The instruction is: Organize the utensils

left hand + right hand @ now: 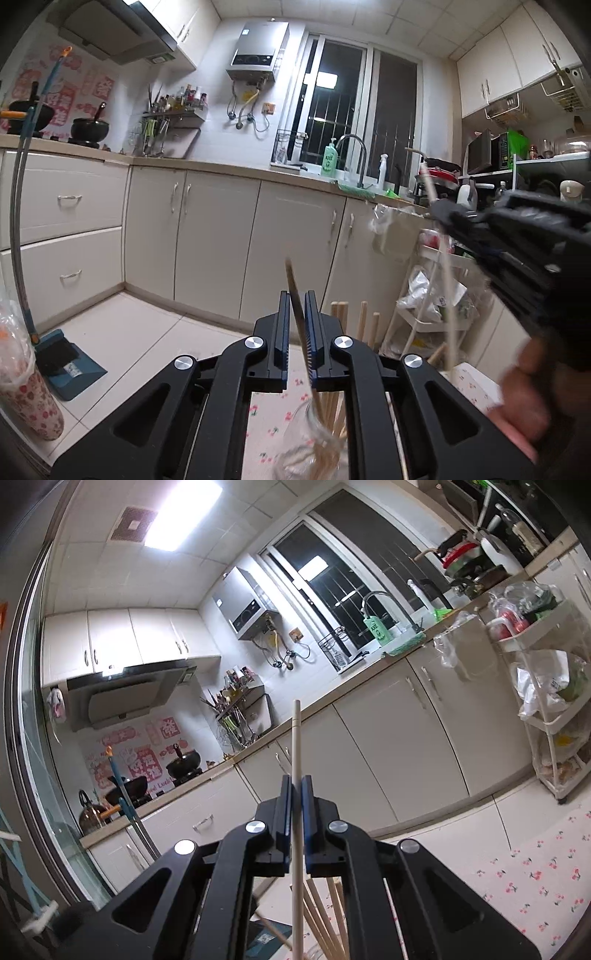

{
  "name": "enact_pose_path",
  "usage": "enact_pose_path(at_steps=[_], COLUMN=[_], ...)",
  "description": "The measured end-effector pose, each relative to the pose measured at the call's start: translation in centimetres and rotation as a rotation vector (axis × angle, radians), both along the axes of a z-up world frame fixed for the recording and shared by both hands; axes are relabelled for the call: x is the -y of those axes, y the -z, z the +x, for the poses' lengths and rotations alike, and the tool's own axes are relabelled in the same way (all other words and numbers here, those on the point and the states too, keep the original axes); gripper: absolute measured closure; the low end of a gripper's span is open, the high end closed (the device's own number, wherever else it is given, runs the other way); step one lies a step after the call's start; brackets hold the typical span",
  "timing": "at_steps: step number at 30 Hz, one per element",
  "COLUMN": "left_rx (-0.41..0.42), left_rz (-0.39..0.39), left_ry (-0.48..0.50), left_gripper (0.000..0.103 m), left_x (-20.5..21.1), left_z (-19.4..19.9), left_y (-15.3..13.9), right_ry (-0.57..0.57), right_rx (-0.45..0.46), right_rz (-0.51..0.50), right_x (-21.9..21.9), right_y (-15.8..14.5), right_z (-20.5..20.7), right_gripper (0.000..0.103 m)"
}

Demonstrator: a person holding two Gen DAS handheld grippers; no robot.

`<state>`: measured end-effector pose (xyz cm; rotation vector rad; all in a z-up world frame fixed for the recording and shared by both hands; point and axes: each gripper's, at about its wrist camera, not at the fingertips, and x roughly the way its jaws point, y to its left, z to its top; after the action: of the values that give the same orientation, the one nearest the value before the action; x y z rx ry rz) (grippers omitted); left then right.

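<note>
Left wrist view: left gripper (296, 306) clamps a dark-tipped wooden chopstick (300, 325), right gripper (437, 210) a pale one (448, 295); tilting may miss the clear glass jar (306, 446).

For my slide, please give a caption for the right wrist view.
Right gripper shut on a pale chopstick, more chopsticks below, kitchen cabinets behind.

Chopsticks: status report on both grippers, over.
Left gripper shut on a dark chopstick. Right gripper shut on a pale chopstick. Glass jar of chopsticks below. Nothing in the way.
</note>
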<state>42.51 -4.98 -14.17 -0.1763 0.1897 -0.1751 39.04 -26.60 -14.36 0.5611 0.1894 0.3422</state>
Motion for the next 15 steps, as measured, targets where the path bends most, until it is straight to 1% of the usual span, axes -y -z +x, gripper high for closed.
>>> enact_pose_path(at_steps=[4,7,12,15], left_rx=[-0.021,-0.033,-0.042,-0.042], left_rz=[-0.010,-0.035,-0.090,-0.102], left_ry=[0.006,0.006,-0.026,-0.064], left_gripper=[0.092,0.090,0.084,0.075], left_x=[-1.5,-2.3,-4.2,-5.4], left_z=[-0.9,-1.0,-1.4,-2.0], left_y=[-0.1,-0.3,-0.9,-1.0], right_ry=[-0.004,-0.003,-0.006,-0.007], right_rx=[-0.016,-0.035,-0.050,-0.051], right_rz=[-0.054,-0.093,-0.130,-0.166], right_x=[-1.7,-2.8,-3.4,-3.8], right_y=[0.8,1.9,3.1,3.8], right_z=[1.1,1.3,0.9,0.4], right_gripper=[0.097,0.097,0.097,0.097])
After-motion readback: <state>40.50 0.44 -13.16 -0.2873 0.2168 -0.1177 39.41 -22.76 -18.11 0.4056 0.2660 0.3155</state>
